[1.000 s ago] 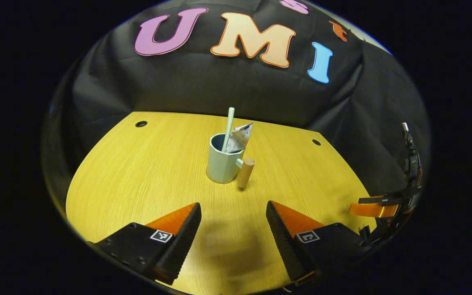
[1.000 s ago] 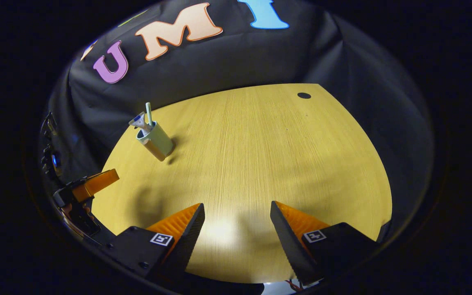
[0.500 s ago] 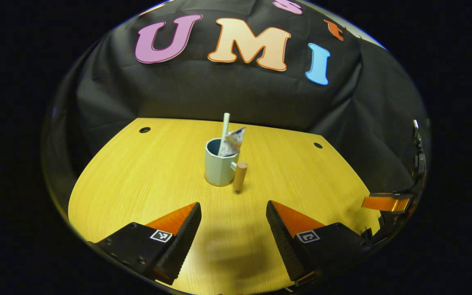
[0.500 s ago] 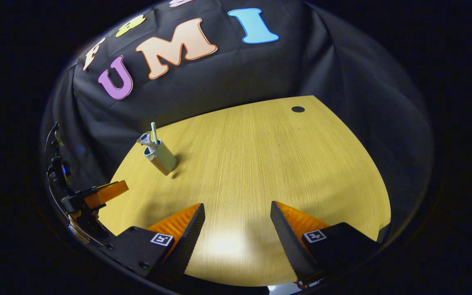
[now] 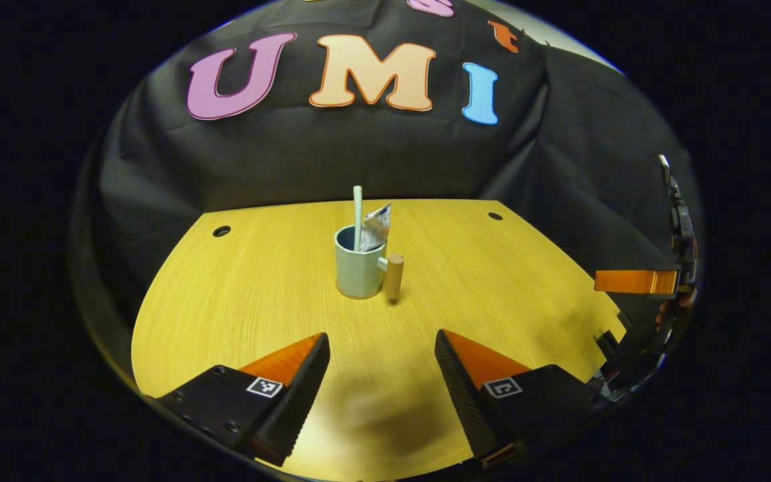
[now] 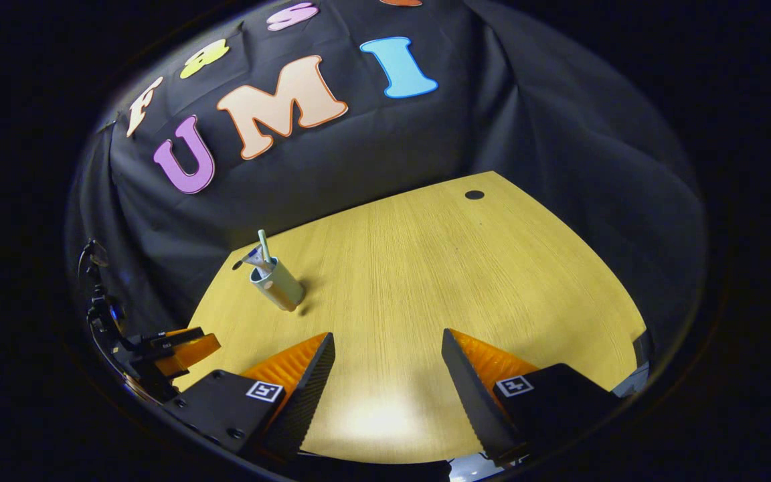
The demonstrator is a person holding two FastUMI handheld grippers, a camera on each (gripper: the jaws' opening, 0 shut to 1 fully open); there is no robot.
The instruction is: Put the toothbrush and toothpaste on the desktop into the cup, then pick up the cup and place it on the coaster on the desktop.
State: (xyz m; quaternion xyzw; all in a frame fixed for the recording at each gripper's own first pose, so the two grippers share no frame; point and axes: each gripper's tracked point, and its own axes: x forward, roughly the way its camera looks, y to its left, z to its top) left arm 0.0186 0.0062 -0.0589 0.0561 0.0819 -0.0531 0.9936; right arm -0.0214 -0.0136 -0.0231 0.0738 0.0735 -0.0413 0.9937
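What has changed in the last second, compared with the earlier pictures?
Both grippers drew back from the cup, which looks smaller in both views now. Nothing was gripped or released. The toothbrush and toothpaste stay in the cup; both jaws stay open.

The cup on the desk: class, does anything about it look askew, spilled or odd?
Nothing is spilled. The cup stands upright on the desk, toothbrush and toothpaste poking out. One oddity: no coaster is visible beneath it.

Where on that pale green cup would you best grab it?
Probably the wooden handle, which stands upright off the cup on its right in the left gripper view. Come in level from that side; the toothbrush and toothpaste crowd the rim.
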